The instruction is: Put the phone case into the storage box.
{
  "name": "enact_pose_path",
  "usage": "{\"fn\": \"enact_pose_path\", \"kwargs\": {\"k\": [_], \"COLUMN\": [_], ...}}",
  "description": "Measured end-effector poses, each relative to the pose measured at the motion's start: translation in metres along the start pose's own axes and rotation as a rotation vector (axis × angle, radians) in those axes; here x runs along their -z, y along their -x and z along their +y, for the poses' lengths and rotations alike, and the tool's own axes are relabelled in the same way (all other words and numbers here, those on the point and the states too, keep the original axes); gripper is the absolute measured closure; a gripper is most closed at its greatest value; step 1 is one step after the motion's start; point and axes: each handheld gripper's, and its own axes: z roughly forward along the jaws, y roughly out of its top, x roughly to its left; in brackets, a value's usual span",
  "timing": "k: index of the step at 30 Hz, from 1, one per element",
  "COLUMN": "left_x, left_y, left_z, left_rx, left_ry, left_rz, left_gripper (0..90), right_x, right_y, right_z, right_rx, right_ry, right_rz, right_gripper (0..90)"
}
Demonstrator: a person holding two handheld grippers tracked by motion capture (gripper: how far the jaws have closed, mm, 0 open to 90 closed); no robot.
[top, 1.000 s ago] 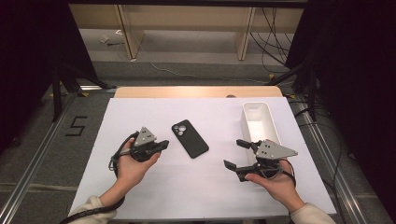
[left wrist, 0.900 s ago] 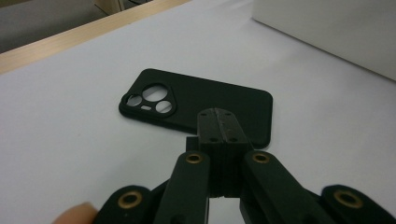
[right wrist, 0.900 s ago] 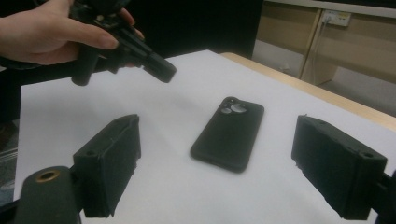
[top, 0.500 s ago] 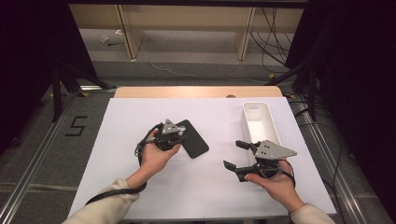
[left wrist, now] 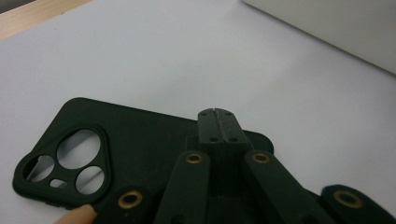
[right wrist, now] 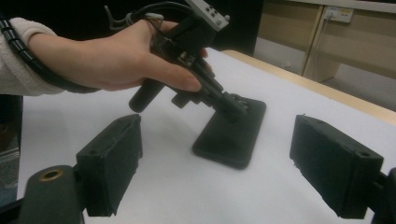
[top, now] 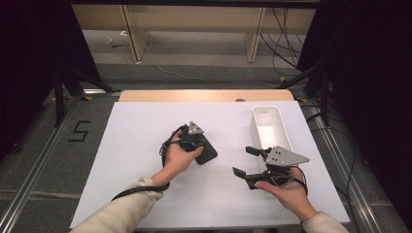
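A black phone case (top: 208,154) lies back-up near the middle of the white table, with its camera cut-outs showing in the left gripper view (left wrist: 79,158). My left gripper (top: 198,144) is shut, and its closed tips (left wrist: 218,115) rest on top of the case's back with nothing between them. The right gripper view shows the same contact from the side: the case (right wrist: 231,137) under the left gripper (right wrist: 238,109). My right gripper (top: 246,161) hovers to the right of the case, open, with nothing between its pads (right wrist: 112,163).
A long white bin (top: 270,127) stands at the back right of the table, just beyond the right gripper; its wall (left wrist: 336,28) shows past the case. The table's wooden far edge (top: 204,95) and white sheet (top: 136,141) surround the work area.
My left gripper has moved right from the table's left side onto the phone case. The right gripper and the case have stayed where they were.
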Motion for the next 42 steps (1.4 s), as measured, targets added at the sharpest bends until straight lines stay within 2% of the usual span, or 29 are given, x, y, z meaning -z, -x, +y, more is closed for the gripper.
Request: {"fn": "enact_pose_path", "kwargs": {"k": [4, 15, 22, 25, 33, 35, 42], "left_x": [-0.012, -0.032, -0.043, -0.050, -0.053, -0.052, -0.045], "left_y": [0.002, 0.009, 0.013, 0.017, 0.019, 0.019, 0.019], "left_z": [0.003, 0.011, 0.013, 0.013, 0.014, 0.015, 0.013], "left_rx": [-0.002, -0.032, -0.024, -0.040, -0.049, -0.031, -0.039], "left_ry": [-0.022, -0.066, -0.089, -0.108, -0.129, -0.148, -0.187], "left_rz": [0.001, 0.002, -0.008, -0.001, 0.003, 0.014, 0.020], "left_gripper": [90.0, 90.0, 90.0, 90.0, 90.0, 90.0, 90.0], "right_x": [0.000, 0.000, 0.000, 0.000, 0.000, 0.000, 0.001], "right_y": [0.000, 0.000, 0.001, 0.001, 0.001, 0.001, 0.001], "right_z": [0.000, 0.000, -0.001, -0.001, -0.001, -0.001, -0.001], "right_rx": [-0.002, -0.003, -0.008, -0.006, -0.008, -0.009, -0.011], "right_ry": [0.003, 0.005, 0.006, 0.007, 0.008, 0.009, 0.010], "right_rz": [0.002, 0.002, 0.006, 0.007, 0.009, 0.009, 0.006], "right_gripper": [18.1, 18.0, 17.7, 17.7, 17.7, 17.7, 17.7]}}
